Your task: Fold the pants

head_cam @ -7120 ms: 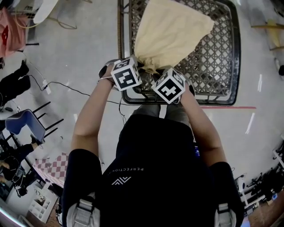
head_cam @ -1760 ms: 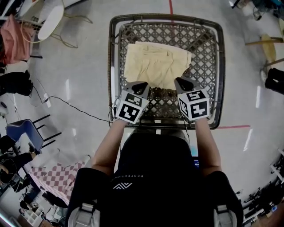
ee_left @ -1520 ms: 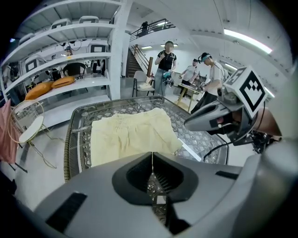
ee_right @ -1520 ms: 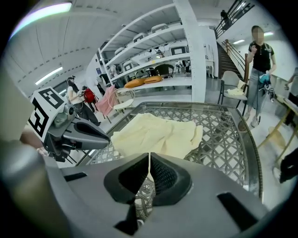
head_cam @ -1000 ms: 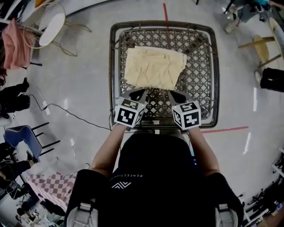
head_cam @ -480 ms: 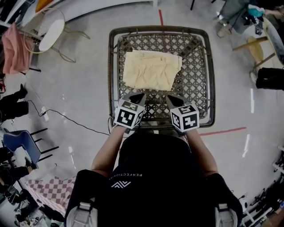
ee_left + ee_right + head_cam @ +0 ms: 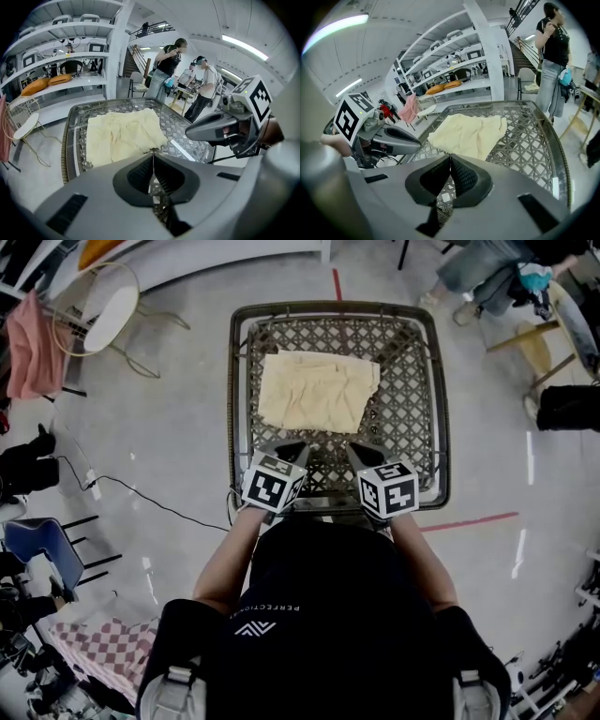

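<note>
Left claw (image 7: 298, 445) and right claw (image 7: 355, 449), closed, face pants (image 7: 317, 390) lying apparently crosswise.

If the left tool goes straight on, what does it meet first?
Probably the near edge of the pants; depth is unclear, so the left tool may touch the mesh table just before them.

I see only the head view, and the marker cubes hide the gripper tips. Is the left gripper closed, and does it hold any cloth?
Observer: The left gripper is shut with nothing between its jaws. The folded pants lie on the table beyond it.
Operator: And the right one?
Observer: The right gripper is shut and empty too.
Operator: Who is near the table?
Observer: A person in a black top stands past its far end, one hand raised to the head.
</note>
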